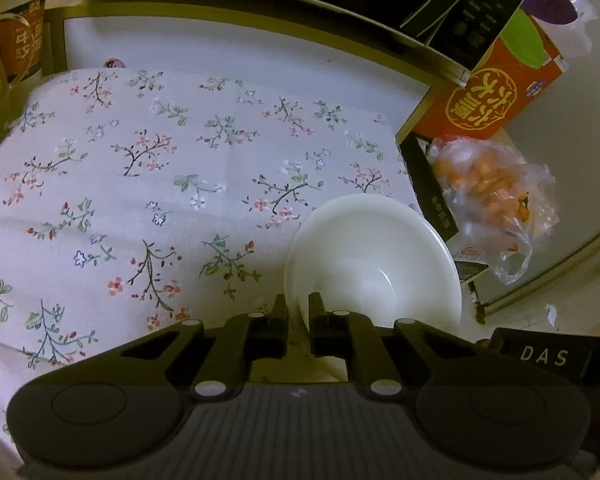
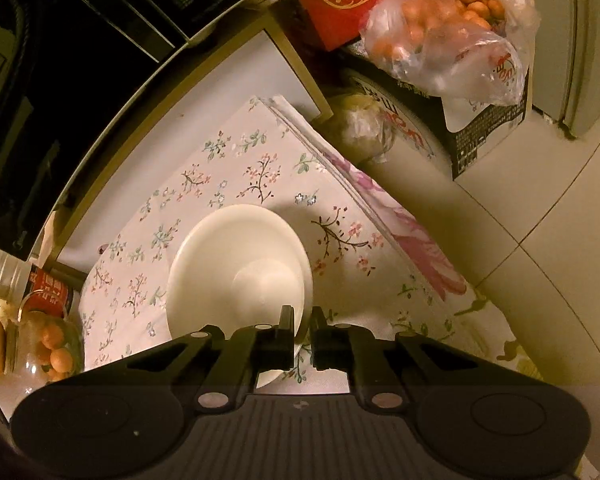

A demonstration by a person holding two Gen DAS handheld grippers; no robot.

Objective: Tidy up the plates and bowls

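Both tongs clamped | left tongs (image 1: 298,304): bowl (image 1: 376,264) rim | right tongs (image 2: 302,318): plate (image 2: 236,264) rim

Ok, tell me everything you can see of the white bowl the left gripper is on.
The white bowl is plain, glossy, ceramic-looking and empty, with a small round flat bottom. It sits upright at the right edge of the floral cloth, near a black box. The left gripper is shut on its near rim, one finger inside, one outside. No chips or marks show.
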